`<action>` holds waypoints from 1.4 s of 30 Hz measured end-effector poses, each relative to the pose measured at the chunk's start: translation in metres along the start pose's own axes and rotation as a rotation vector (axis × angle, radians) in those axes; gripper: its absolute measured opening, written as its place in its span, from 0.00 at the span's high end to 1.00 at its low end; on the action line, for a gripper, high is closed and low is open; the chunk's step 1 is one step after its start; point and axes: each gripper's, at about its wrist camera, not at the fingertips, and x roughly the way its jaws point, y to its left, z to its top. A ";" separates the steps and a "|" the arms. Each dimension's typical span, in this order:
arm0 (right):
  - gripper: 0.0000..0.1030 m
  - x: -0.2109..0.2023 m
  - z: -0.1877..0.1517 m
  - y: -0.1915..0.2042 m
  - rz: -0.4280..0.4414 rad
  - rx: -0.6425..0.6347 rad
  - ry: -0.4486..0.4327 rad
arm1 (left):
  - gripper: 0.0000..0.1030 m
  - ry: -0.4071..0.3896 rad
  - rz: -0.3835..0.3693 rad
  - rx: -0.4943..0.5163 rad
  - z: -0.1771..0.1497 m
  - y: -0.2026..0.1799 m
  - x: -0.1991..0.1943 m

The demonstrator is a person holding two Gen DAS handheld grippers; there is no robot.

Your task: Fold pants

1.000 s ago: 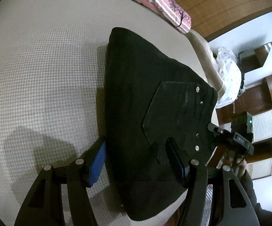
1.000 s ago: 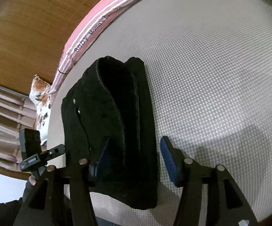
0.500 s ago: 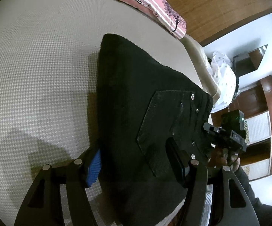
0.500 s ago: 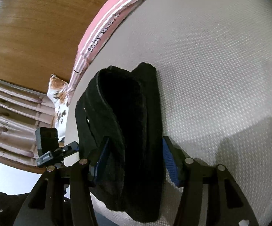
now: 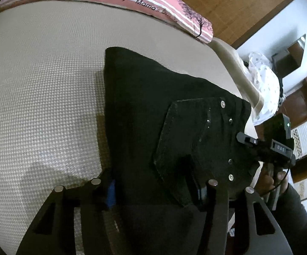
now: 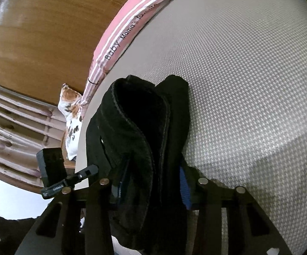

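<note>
Both tools grip the folded black denim pants (image 5: 153, 114) at the bed's (image 5: 36, 85) near edge, I judge to shift the bundle as one. Left tool (image 5: 153, 189) is clamped across the pocket end; right tool (image 6: 151, 182) pinches the stacked layers, both angled downward.
</note>
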 end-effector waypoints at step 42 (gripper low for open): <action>0.83 -0.012 -0.011 0.102 -0.233 -0.022 -0.103 | 0.84 -0.038 0.277 0.119 0.005 -0.039 -0.018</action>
